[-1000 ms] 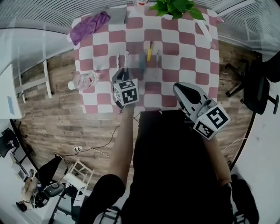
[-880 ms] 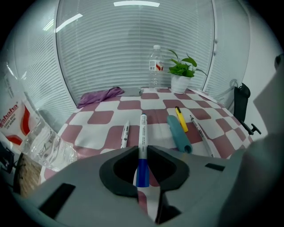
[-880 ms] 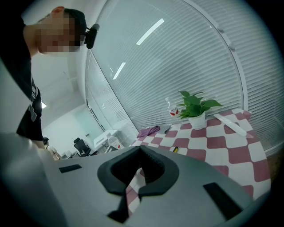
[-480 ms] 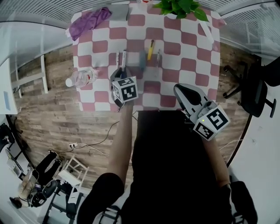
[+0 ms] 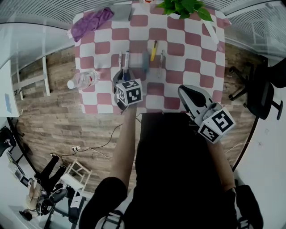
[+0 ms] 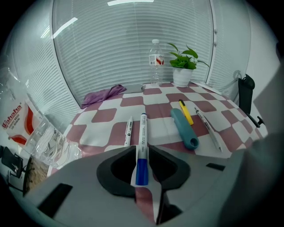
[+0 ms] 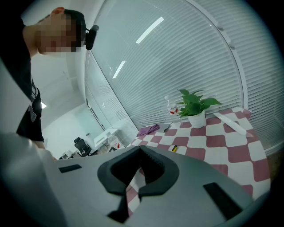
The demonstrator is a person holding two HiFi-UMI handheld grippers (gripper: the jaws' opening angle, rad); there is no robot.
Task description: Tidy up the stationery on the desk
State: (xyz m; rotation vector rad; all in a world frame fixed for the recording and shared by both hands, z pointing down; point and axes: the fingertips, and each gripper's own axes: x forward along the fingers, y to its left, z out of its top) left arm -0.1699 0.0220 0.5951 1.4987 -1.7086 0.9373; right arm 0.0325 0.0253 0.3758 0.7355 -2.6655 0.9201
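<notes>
A white marker with a blue cap (image 6: 142,142) lies on the checked tablecloth (image 6: 106,116), right of a white pen (image 6: 128,131). My left gripper (image 6: 142,150) straddles its capped end. Its jaws have just been opening and stand open, with the marker loose between them. Further right lie a teal tube-shaped case (image 6: 184,128), a yellow pen (image 6: 186,111) and a clear pen (image 6: 207,128). In the head view the marker (image 5: 126,60) lies just beyond the left gripper (image 5: 123,74). My right gripper (image 5: 182,90) hovers over the table's near edge, shut and empty.
A plastic bottle (image 5: 82,79) lies at the table's left edge. A purple cloth (image 5: 91,20) and a potted plant (image 5: 183,6) sit at the far side, with an upright bottle (image 6: 155,60) nearby. A white strip (image 5: 210,29) lies far right.
The marker has come down to lie on the cloth beside the white pen, with the left gripper still over its near end. The right gripper has not moved.
</notes>
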